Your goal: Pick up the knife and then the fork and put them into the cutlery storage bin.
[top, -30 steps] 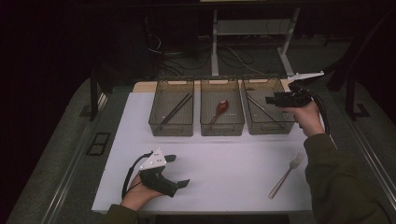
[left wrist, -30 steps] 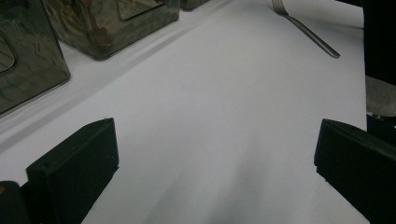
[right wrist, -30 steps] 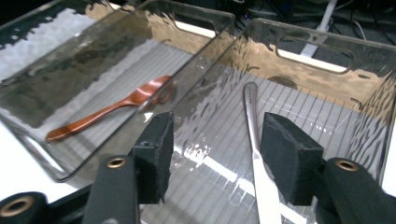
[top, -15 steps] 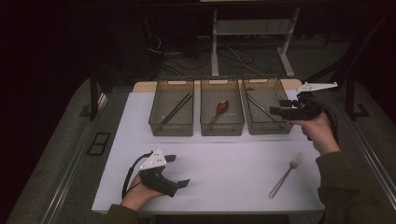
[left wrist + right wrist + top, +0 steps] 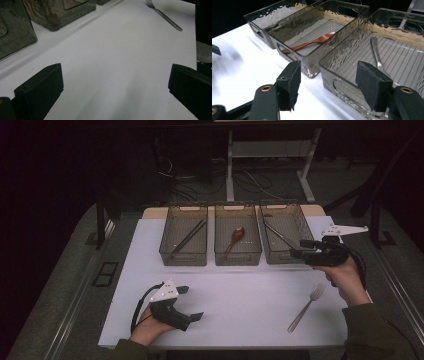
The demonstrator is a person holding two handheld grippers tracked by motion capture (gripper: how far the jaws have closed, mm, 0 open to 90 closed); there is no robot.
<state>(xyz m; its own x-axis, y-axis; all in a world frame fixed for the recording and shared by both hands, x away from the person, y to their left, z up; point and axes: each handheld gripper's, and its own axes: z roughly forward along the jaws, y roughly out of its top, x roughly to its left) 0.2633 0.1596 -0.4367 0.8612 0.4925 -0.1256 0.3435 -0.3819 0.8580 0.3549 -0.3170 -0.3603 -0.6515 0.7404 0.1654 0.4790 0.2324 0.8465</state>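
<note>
No text, label, brand, number or sign can be read anywhere

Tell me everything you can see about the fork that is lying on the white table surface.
The fork is slim and looks like silver metal, with a long straight handle. It lies flat on the bare white table top, at the near right, placed diagonally with its tines pointing away toward the bins. Nothing holds it: the right gripper is above and behind it, apart from it.

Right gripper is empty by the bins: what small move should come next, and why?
Probably bring the right gripper back and down toward the silver metal fork lying loose on the white table. Its jaws have just been opening, empty, beside the right-hand smoked plastic bin, which already holds a metal utensil.
</note>
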